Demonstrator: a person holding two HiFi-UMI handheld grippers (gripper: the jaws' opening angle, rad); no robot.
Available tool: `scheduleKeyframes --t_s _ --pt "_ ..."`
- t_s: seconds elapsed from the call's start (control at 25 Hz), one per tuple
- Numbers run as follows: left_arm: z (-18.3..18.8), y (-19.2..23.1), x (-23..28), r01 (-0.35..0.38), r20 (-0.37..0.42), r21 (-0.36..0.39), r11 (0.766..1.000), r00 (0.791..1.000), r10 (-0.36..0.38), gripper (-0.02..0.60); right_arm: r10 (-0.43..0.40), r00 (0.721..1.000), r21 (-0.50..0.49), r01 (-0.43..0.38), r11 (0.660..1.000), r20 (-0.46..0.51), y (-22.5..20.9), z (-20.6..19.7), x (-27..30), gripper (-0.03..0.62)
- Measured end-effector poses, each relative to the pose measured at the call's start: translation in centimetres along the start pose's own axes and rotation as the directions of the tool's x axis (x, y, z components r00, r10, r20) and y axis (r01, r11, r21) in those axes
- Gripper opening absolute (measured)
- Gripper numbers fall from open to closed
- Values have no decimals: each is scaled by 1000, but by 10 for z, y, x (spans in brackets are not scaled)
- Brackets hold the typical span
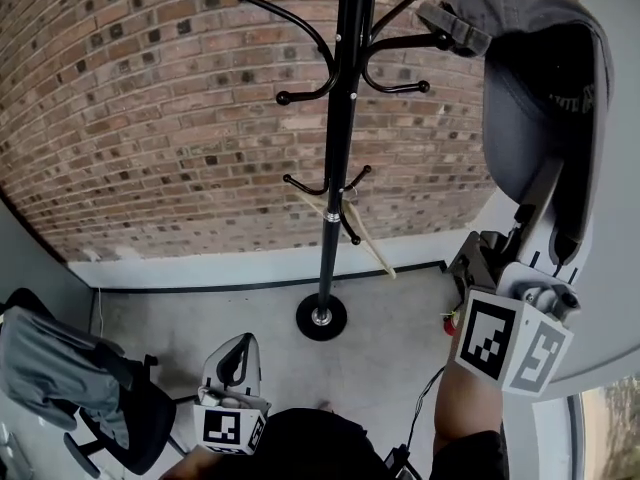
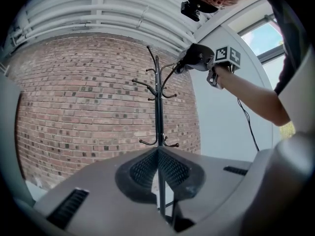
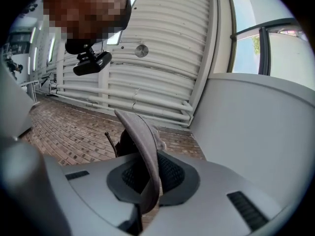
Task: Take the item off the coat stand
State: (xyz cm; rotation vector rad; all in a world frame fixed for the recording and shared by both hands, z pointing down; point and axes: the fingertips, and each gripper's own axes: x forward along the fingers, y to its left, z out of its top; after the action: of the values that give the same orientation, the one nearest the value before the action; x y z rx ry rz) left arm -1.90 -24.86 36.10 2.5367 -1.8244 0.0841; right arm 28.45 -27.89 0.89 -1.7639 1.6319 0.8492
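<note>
A black coat stand rises in front of the brick wall, and it also shows in the left gripper view. A grey cap hangs at the tip of its upper right hook, with the rear strap against the hook arm. Whether the strap still rests on the hook I cannot tell. My right gripper is shut on the cap's brim, which stands edge-on between the pads. My left gripper is held low near the floor, shut and empty, pointing at the stand's pole.
An office chair draped with a grey garment stands at the bottom left. A pale wooden stick leans by the stand's pole above its round base. A white curved wall lies close on the right. A cable runs below my right arm.
</note>
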Motion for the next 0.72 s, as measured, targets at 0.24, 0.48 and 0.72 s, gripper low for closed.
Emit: scheduleKeyframes --t_s 0.24,0.48,0.72 --pt "0 -3 0 44 1 -24 999 999 -44 25 -64 998 -56 63 996 -7 -31 24 -9 32" --pt "-11 -13 2 100 -20 -41 994 995 -101 25 -95 982 -96 80 992 -166 -48 -10 -65 32" --pt "-28 -18 0 146 -39 -52 988 988 -148 25 -63 893 -94 24 995 -446 -33 -86 -165 32"
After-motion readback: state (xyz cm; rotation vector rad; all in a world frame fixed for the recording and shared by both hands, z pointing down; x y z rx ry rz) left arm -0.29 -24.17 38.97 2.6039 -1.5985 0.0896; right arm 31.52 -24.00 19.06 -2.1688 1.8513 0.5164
